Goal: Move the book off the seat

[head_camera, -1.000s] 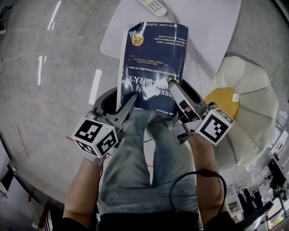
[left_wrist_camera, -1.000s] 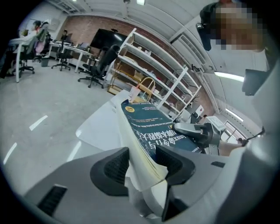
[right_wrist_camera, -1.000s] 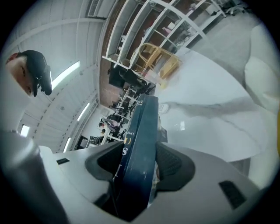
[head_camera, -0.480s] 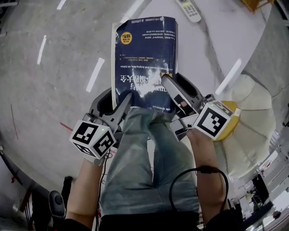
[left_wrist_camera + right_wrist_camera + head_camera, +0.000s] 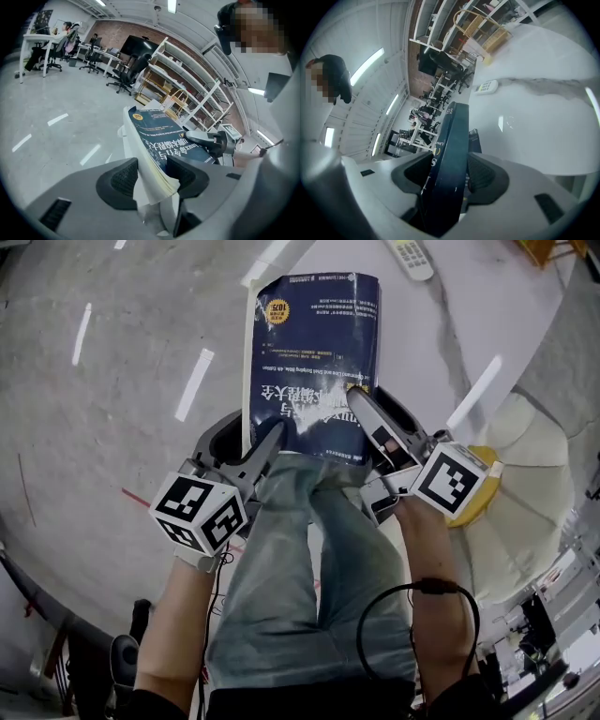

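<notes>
In left gripper view, book [image 5: 161, 133] pages

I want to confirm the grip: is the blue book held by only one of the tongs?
No, the left tongs and the right tongs both clamp the near edge of the book.

A remote control [image 5: 410, 257] lies on the white marble table [image 5: 417, 343].

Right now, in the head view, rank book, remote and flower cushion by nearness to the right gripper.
1. book, clamped in the right gripper jaws.
2. flower cushion, just to its right.
3. remote, ahead near the top edge.
</notes>
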The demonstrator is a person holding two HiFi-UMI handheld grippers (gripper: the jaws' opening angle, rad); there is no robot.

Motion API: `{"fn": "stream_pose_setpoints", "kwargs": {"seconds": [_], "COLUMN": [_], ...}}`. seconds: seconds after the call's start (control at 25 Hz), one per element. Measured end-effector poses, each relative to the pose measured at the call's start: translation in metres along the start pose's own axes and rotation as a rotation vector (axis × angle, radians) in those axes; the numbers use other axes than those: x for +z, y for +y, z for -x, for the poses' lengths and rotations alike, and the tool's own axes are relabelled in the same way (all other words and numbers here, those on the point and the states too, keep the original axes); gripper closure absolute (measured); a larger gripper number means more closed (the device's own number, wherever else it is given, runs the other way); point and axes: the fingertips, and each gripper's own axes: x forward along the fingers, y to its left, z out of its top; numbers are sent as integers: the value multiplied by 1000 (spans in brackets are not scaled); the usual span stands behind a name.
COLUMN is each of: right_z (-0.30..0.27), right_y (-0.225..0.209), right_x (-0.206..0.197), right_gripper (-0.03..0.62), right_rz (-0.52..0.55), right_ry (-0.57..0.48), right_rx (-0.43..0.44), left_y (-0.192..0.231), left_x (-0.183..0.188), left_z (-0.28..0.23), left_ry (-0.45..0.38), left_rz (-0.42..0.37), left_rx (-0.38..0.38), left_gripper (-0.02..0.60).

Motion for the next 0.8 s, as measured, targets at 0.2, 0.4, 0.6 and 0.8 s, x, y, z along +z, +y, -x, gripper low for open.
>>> {"fn": "stream_pose_setpoints", "kwargs": {"seconds": [0.2,0.4,0.6,0.8], "right_z": [9,6,9,10], "right_y": [-13,-4,-9,-6], "right_x": [3,-1,-13,-12], "right_gripper": [353,353,353,352], "right_rz": [-11,-60,-89,-70], "right_ry": [-45,-106,-132,-85], "right_rx": [-60,-84,-158,-188], "left_y": [-2,4,10,9], "left_x": [-1,9,4,6], "left_z": [-16,-13,-16,-13], "left_ry": [59,144,228,250], "left_rz": [-41,-93,-131,-111], "left_rx": [-63,-107,-154,-134], "left_gripper": [390,389,387,387]}}
